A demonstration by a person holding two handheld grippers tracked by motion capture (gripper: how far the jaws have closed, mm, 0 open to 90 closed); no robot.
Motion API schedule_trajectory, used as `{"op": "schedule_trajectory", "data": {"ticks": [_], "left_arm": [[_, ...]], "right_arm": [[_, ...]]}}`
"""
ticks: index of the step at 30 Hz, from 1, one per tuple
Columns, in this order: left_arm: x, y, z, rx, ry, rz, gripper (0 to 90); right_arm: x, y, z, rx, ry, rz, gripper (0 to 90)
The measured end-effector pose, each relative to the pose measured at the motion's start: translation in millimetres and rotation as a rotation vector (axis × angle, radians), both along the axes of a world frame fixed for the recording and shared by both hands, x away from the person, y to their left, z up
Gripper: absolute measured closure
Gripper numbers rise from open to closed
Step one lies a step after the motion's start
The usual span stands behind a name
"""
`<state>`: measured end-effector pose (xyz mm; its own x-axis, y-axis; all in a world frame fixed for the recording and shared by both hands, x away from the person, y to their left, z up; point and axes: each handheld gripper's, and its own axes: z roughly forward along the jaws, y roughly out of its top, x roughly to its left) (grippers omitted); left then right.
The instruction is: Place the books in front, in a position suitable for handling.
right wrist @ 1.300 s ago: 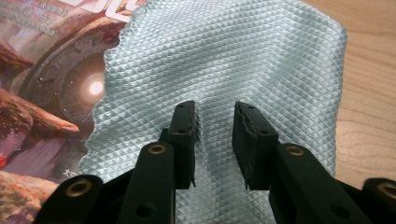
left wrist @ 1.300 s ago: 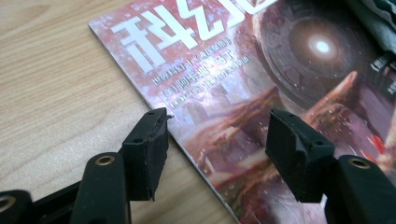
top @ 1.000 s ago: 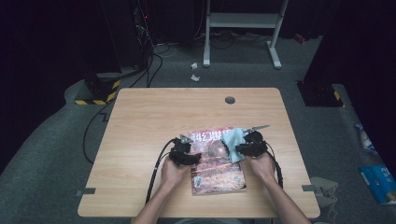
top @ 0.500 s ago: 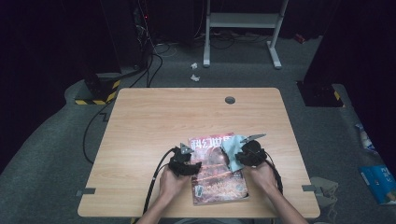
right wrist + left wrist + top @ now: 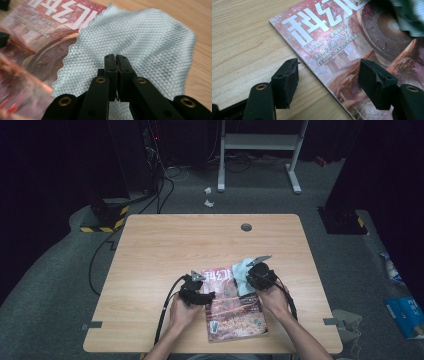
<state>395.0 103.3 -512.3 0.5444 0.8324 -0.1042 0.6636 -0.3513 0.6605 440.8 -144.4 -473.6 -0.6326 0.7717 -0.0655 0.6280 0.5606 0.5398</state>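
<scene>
Where the high view looks down on a light wooden tabletop (image 5: 165, 250), a person's two forearms come in from the bottom edge, each hand holding black tongs. A magazine (image 5: 234, 312) with a reddish cover lies flat near the person's edge of the tabletop, between the hands. The left tongs (image 5: 200, 296) sit just beside the magazine's left edge. The right tongs (image 5: 252, 276) sit at its upper right corner, on a pale blue cloth (image 5: 240, 270) that lies partly on the cover and partly on the wood. A small round grommet (image 5: 246, 227) is set in the tabletop farther back, and grey carpet surrounds the desk. In the left gripper view, the left tongs (image 5: 328, 75) stand wide apart and have just been opening; one jaw hangs over the bare wood and the other over the cover, with the magazine's (image 5: 352, 42) edge running between them, and neither pad presses on it. In the right gripper view, the right tongs (image 5: 116, 63) have just been closing and their jaws now meet, pinching a fold of the waffle-textured cloth (image 5: 140, 40), which spreads over the magazine's (image 5: 37, 37) corner and onto the wood.
</scene>
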Motion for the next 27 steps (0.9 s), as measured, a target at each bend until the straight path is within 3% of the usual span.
{"op": "schedule_trajectory", "data": {"ticks": [3,7,11,15,17,18,23,27], "left_arm": [[1.2,-0.1,-0.1,0.003,-0.003,-0.010,32.3],[2.3,-1.9,-0.8,0.000,-0.009,-0.014,32.2],[2.8,-3.1,-0.9,-0.004,-0.006,-0.013,32.0],[3.2,-2.7,-0.6,-0.001,-0.004,-0.021,32.0],[3.4,-2.5,-0.6,0.002,-0.004,-0.022,31.9],[3.4,-2.5,-0.6,0.002,-0.005,-0.022,31.8],[4.3,-1.6,-1.0,0.005,-0.010,-0.030,30.3],[4.0,-1.7,-1.4,0.000,-0.011,-0.028,30.2]], "right_arm": [[12.4,5.3,-11.3,0.009,0.046,-0.024,87.5],[15.3,18.1,-12.4,0.028,0.071,-0.017,87.3],[15.4,51.4,-14.4,0.010,0.078,0.069,87.3],[14.7,82.9,-14.7,0.031,0.108,0.116,87.3],[15.0,96.0,-15.6,0.031,0.104,0.173,87.2],[13.3,101.4,-15.5,0.034,0.114,0.167,87.2],[16.2,99.4,-15.7,0.034,0.109,0.187,87.4],[21.8,76.7,-13.9,0.008,0.105,0.126,87.4]]}}
